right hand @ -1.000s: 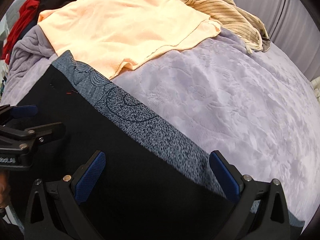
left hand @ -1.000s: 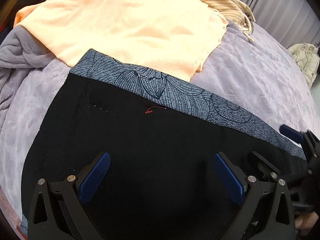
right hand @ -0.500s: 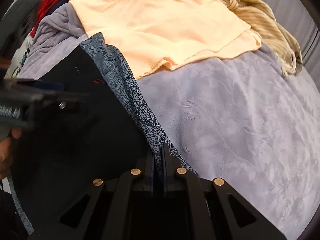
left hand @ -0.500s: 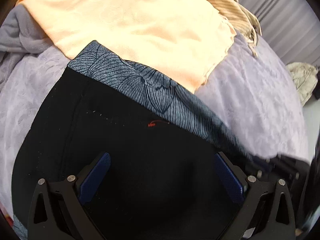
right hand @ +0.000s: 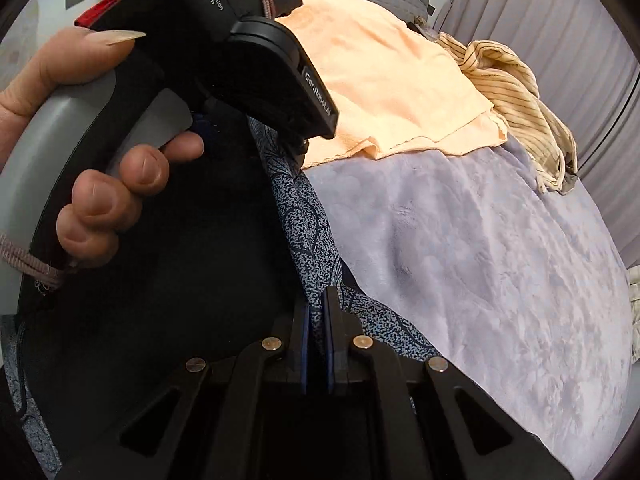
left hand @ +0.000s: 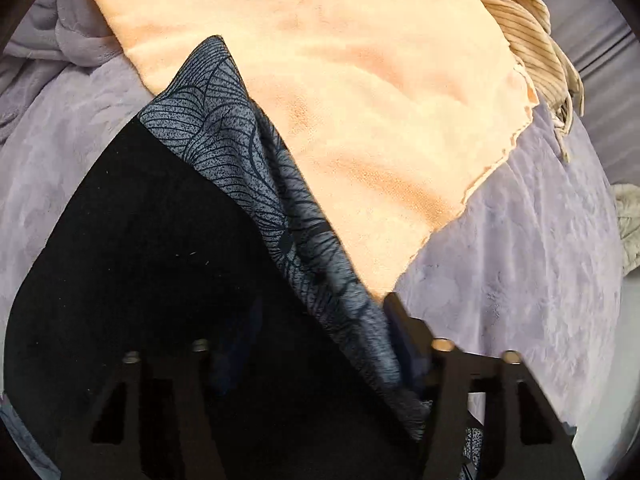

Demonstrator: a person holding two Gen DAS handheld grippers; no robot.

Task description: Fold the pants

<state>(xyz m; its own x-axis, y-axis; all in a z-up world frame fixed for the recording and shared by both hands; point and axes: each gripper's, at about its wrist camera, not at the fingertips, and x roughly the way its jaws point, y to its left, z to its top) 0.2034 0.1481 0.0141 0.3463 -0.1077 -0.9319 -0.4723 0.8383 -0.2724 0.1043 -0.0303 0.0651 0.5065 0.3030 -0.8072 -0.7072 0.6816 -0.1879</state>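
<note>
Black pants (left hand: 152, 248) with a blue-grey patterned waistband (left hand: 240, 152) lie on the lilac bed cover (left hand: 520, 272). My right gripper (right hand: 316, 320) is shut on the patterned waistband (right hand: 304, 224) and lifts its edge. My left gripper (left hand: 316, 344) hangs over the black cloth and the band; its jaws are partway closed with the cloth between them, blurred. The hand-held left gripper body (right hand: 224, 48) fills the upper left of the right wrist view.
A peach towel (left hand: 360, 100) lies behind the pants, overlapping the waistband's far corner. A striped beige garment (right hand: 516, 96) lies at the back right. A red garment (right hand: 120, 4) shows at the far left. Grey curtain (right hand: 560, 12) behind the bed.
My right gripper has closed on the waistband and raised it toward the left. My left gripper's jaws have moved inward from wide open. The waistband has bunched into a steep diagonal.
</note>
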